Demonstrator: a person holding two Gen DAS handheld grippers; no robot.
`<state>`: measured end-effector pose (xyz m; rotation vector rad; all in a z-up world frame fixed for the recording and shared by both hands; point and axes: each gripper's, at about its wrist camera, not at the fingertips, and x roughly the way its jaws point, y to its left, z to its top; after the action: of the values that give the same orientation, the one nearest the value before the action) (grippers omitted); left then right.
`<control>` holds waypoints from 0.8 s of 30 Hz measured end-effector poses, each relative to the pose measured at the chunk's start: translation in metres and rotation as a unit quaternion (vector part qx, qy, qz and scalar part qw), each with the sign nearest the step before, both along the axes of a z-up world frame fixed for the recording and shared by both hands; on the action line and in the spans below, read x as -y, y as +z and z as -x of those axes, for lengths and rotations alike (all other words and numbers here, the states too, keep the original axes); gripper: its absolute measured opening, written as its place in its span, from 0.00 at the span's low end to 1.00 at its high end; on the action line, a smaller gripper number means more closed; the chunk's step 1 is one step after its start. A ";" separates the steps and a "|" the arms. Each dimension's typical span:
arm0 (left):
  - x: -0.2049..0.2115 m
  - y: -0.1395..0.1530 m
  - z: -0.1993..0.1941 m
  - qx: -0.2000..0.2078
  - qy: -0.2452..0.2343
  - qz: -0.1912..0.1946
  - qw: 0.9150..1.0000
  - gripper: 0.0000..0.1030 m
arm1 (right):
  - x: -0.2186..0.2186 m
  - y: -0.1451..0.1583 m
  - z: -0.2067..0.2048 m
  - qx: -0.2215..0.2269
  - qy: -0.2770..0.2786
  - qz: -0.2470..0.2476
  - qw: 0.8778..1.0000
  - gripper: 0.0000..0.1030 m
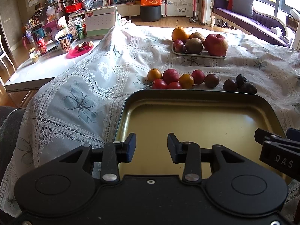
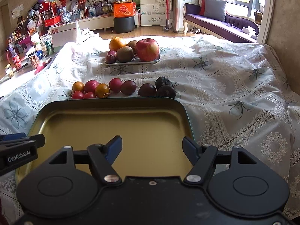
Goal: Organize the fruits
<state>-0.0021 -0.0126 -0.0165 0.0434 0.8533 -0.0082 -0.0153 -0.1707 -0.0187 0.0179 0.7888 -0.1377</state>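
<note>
Gold-lined tin tray (image 2: pixel 112 129) is empty near the desk's near edge; small fruits (image 2: pixel 101 90) are lined just beyond. Left hand-held gripper (image 1: pixel 151 148) and right hand-held gripper (image 2: pixel 152 149) are spread, empty. Round, slippery, bruisable; gripped lightly across the middle.

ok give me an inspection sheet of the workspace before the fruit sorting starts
surface: white lace tablecloth with flower print, rumpled, sunlit at the far side
job's things: empty metal tray nearest; row of small loose fruit on the cloth just beyond it; far plate holding an apple, orange, kiwis and plums
clutter: jars, cans and a pink dish on the bare table end; desk calendar
grippers: left gripper and right gripper both open, holding nothing, over the tray's near edge
cables: nothing seen
surroundings: living room, purple sofa, black stool, crowded shelves, window
</note>
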 end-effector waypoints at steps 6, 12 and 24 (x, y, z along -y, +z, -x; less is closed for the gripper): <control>0.000 -0.001 0.000 -0.001 -0.001 0.000 1.000 0.47 | -0.002 0.000 0.001 -0.002 0.003 -0.001 1.000 0.72; 0.001 -0.002 0.001 -0.003 -0.002 -0.001 1.000 0.47 | -0.003 0.000 0.001 -0.005 0.005 -0.002 1.000 0.72; 0.002 -0.004 0.000 -0.005 -0.003 -0.002 1.000 0.47 | -0.002 -0.003 -0.001 -0.019 0.007 -0.012 1.000 0.72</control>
<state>-0.0025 -0.0144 -0.0204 0.0491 0.8630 -0.0131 -0.0143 -0.1692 -0.0221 0.0328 0.8286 -0.1146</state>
